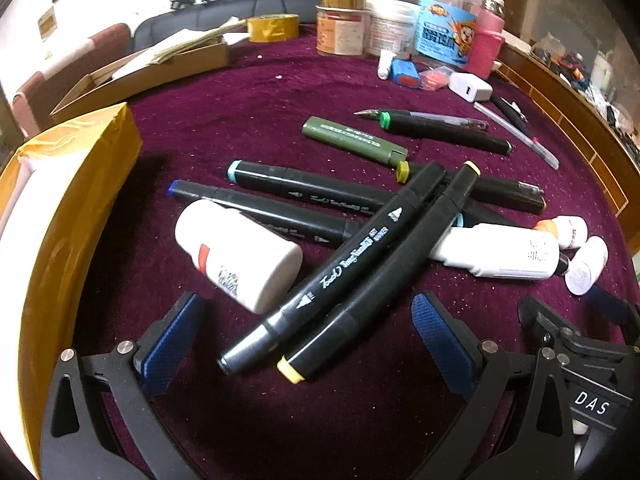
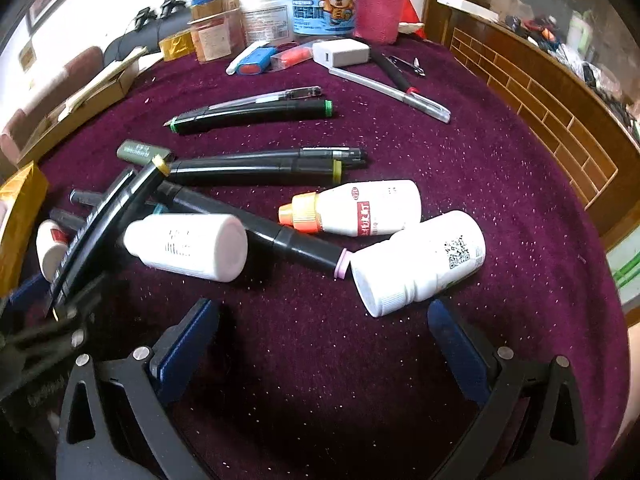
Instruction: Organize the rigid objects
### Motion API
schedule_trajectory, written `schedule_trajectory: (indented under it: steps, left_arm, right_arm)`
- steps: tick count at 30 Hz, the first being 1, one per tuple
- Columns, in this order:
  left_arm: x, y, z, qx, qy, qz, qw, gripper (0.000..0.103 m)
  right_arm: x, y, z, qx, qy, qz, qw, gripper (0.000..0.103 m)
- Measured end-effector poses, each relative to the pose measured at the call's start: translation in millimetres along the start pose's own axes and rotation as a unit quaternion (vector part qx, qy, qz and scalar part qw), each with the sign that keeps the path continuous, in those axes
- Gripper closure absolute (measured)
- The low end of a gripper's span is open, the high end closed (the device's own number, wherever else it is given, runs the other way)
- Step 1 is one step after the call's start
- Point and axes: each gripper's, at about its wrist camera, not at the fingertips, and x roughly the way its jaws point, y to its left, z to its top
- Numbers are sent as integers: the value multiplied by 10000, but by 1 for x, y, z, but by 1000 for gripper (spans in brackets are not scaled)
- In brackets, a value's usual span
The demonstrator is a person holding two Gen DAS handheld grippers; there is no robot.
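A jumble of black markers (image 1: pixel 360 256) and white bottles lies on a purple velvet tablecloth (image 1: pixel 260 92), with two hand-held grippers poised at its near edge. Two markers, one grey-tipped (image 1: pixel 248 354) and one yellow-capped (image 1: pixel 292 368), lie side by side across the others, their near ends resting between the spread blue fingers of the left gripper (image 1: pixel 308 340), which grips nothing. A short white bottle (image 1: pixel 240 254) lies on its side just beside them, over a blue-capped marker (image 1: pixel 256 210). An olive-green pen (image 1: pixel 354 140) and a green-capped marker (image 1: pixel 444 128) rest farther back.

The right gripper (image 2: pixel 324 344) is likewise wide apart and empty, hovering over bare cloth. Just ahead of it lie a white bottle with a QR code (image 2: pixel 420 264), an orange-capped bottle (image 2: pixel 352 210) and a third white bottle (image 2: pixel 188 246) lying over a pink-capped marker (image 2: pixel 280 240).

A yellow-taped box (image 1: pixel 68 208) stands at the left edge. Jars (image 2: pixel 264 16), a roll of yellow tape (image 1: pixel 272 28), a white charger (image 2: pixel 340 52) and a pink wrapped cylinder (image 2: pixel 378 8) crowd the far side, beside an open cardboard box (image 1: pixel 140 72).
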Motion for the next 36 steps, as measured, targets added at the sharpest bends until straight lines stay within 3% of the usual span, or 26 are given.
schedule_trajectory:
  steps: [4, 36]
  left_arm:
    - [-4, -3, -4, 27, -25, 132, 9999, 0]
    - [-1, -1, -3, -13, -22, 99, 9999, 0]
  right_arm:
    - [-1, -1, -3, 16, -94, 5, 10000, 1]
    - [-4, -1, -5, 64, -148, -33, 9999, 1]
